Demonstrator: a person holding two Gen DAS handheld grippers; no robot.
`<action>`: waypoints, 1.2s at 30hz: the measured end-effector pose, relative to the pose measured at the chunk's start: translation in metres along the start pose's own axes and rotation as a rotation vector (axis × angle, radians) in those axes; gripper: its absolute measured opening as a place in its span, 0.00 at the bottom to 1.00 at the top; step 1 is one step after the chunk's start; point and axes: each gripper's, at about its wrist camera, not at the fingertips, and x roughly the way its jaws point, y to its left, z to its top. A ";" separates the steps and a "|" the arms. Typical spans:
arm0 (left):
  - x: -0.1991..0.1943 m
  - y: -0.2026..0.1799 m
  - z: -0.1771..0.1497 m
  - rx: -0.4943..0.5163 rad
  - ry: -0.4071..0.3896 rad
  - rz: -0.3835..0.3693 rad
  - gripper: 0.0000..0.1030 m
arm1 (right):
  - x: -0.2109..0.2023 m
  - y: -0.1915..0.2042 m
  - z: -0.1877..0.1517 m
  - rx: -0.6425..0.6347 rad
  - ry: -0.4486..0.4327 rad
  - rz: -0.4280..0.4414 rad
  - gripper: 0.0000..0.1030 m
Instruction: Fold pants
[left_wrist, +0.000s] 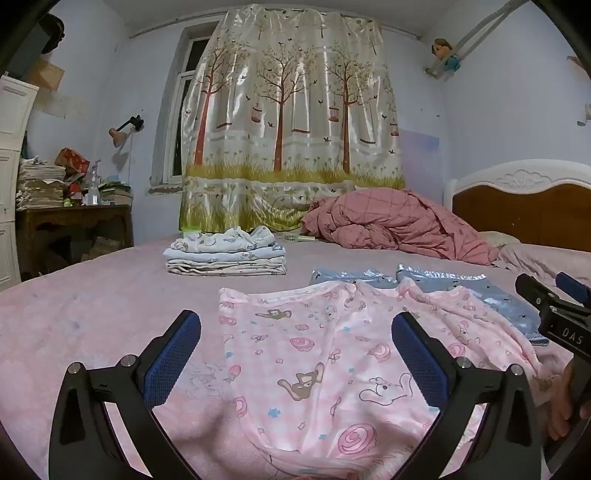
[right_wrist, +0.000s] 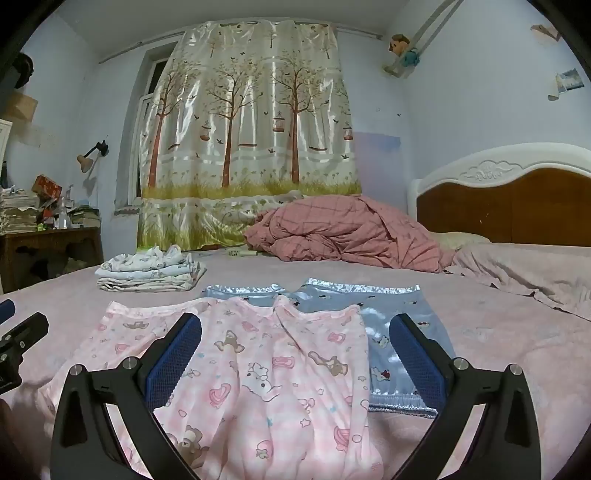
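Observation:
Pink pants (left_wrist: 317, 365) (right_wrist: 266, 373) printed with bears and rabbits lie spread flat on the pink bed sheet (left_wrist: 92, 314) (right_wrist: 498, 332). My left gripper (left_wrist: 295, 325) hovers open just above their left half, nothing between its blue pads. My right gripper (right_wrist: 295, 325) is open over their right half, also empty. The right gripper's black body (left_wrist: 554, 314) shows at the right edge of the left wrist view, with a hand (left_wrist: 565, 402) below it. The left gripper (right_wrist: 18, 332) shows at the left edge of the right wrist view. Blue pants (left_wrist: 461, 288) (right_wrist: 369, 314) lie partly under the pink ones.
A stack of folded clothes (left_wrist: 225, 254) (right_wrist: 147, 269) sits farther back on the left. A crumpled pink quilt (left_wrist: 399, 225) (right_wrist: 343, 232) lies near the headboard (left_wrist: 524, 206) (right_wrist: 509, 199). A cluttered wooden table (left_wrist: 70, 218) stands left of the bed; a tree-print curtain (left_wrist: 291, 122) hangs behind.

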 end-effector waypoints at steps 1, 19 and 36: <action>0.000 0.000 0.000 0.008 0.008 0.001 1.00 | 0.000 0.000 0.000 -0.005 -0.005 0.000 1.00; 0.001 -0.001 0.000 0.013 0.010 0.003 1.00 | -0.001 0.000 0.001 0.007 0.009 0.000 1.00; -0.003 0.013 0.008 0.012 0.008 0.017 1.00 | -0.003 0.003 0.000 -0.003 0.007 0.003 1.00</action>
